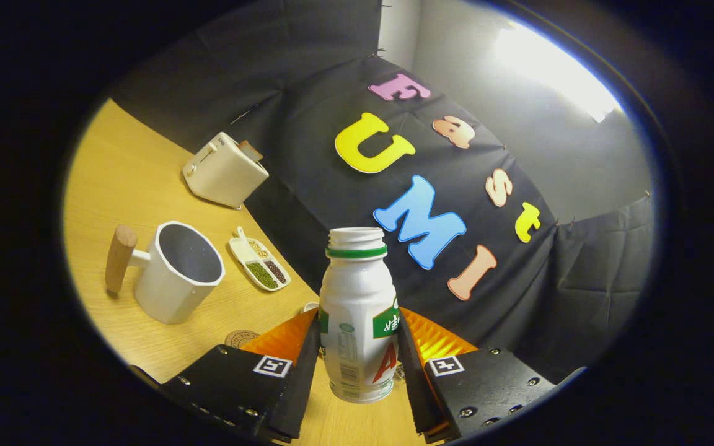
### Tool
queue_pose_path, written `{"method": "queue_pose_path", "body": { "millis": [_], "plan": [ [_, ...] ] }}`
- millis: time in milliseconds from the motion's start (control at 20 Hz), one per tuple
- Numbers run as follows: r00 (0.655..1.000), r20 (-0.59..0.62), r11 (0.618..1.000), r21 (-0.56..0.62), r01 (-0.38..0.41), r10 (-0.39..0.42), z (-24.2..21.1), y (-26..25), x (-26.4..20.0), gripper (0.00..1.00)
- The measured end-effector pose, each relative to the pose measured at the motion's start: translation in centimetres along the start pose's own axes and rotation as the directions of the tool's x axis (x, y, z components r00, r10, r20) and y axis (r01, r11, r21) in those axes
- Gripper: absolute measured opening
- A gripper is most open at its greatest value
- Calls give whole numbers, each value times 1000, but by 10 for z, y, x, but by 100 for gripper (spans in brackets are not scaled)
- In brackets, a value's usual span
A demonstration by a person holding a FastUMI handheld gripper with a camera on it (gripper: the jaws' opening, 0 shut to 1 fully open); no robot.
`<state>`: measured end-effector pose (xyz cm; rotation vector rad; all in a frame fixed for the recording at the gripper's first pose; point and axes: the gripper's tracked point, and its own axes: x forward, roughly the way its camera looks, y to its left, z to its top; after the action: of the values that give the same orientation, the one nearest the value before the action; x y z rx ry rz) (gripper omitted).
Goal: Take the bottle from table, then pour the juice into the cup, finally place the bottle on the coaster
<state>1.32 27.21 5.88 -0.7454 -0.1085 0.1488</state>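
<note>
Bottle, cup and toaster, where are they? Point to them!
Bottle (pixel 357 310): gripper view, on its white body, between the fingers.
Cup (pixel 178 288): gripper view, on its white side wall.
Toaster (pixel 228 176): gripper view, on its front face.

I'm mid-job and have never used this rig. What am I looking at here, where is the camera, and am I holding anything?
The camera rides on a hand-held tool and looks forward along its two tongs. You do hold something: both tongs press on a white bottle, cap off, apparently lifted above the wooden table and tilted. On the table beyond the tongs stand a white cup with a wooden handle, a small dish of beans beside it, and a toaster farther back. A round coaster peeks out just ahead of one tong. Nothing is being poured.
</note>
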Motion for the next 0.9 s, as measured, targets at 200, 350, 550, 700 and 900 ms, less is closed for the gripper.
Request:
{"method": "queue_pose_path", "body": {
  "millis": [200, 350, 550, 700, 900],
  "plan": [
    [1000, 18, 992, -122, 19, -17, 7, 1, -3, 66],
    [1000, 21, 982, -189, 26, -22, 12, 7, 1, 65],
    [999, 18, 959, -281, 37, -33, 13, 11, 4, 66],
    [999, 27, 940, -338, 43, -36, 17, 15, 4, 65],
    [997, 50, 895, -440, 71, -54, 21, 17, 4, 65]
  ]
}}
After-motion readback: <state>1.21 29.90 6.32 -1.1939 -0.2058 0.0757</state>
